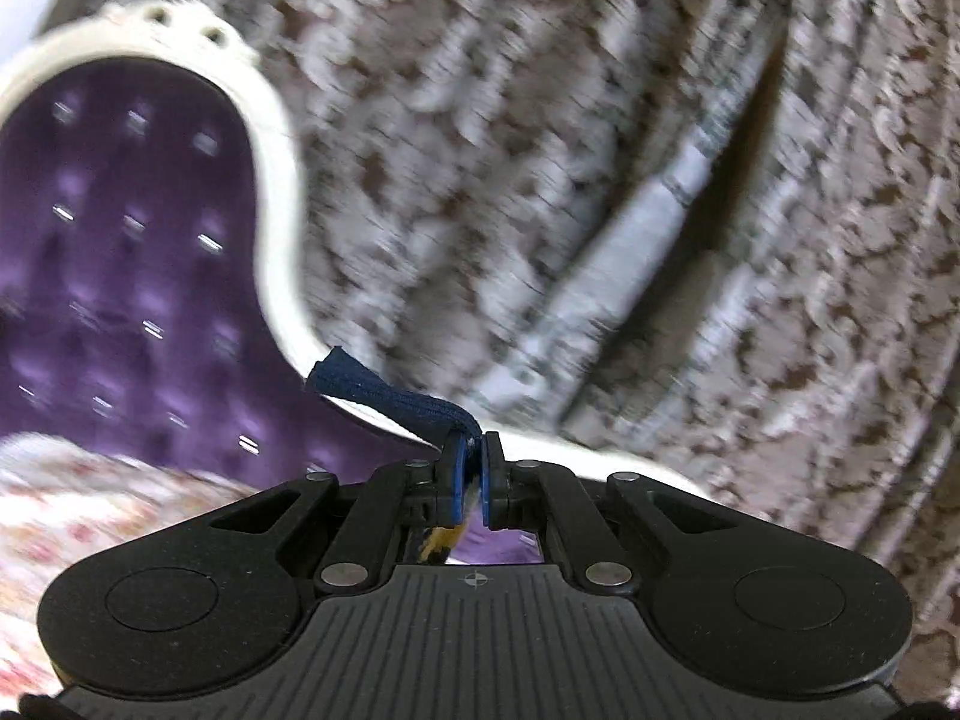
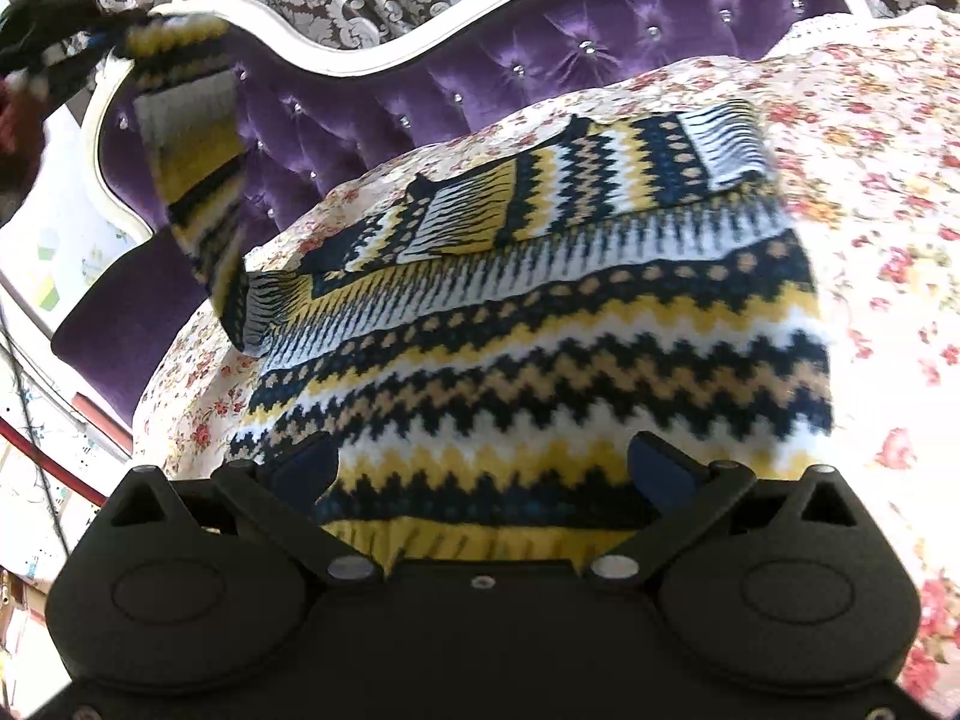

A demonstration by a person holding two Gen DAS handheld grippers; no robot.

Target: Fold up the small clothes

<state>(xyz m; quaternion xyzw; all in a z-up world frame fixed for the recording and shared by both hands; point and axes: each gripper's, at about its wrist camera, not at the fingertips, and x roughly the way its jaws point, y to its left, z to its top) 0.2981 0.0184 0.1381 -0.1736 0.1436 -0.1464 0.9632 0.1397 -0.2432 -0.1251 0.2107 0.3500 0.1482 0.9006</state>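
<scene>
On a bed covered with a floral quilt lies a small knitted sweater, patterned in bands of navy, mustard yellow, tan and white zigzags, diamonds and comb-like stripes, with a yellow ribbed hem nearest the right wrist camera. Its body is spread flat across the quilt; one sleeve is lifted off the bed at the upper left, hanging blurred in front of the purple tufted headboard with its cream frame. That sleeve's end runs up into the left gripper, seen dimly at the picture's edge. From the left wrist view, the left gripper is clenched tight on a navy ribbed cuff, which sticks out above the blue pads, with a scrap of yellow knit showing beneath them. Behind it hang brown and silver damask curtains. The right gripper stands released, its jaws wide apart over the sweater's lower body, one either side of the striped knit, pressing on nothing.
</scene>
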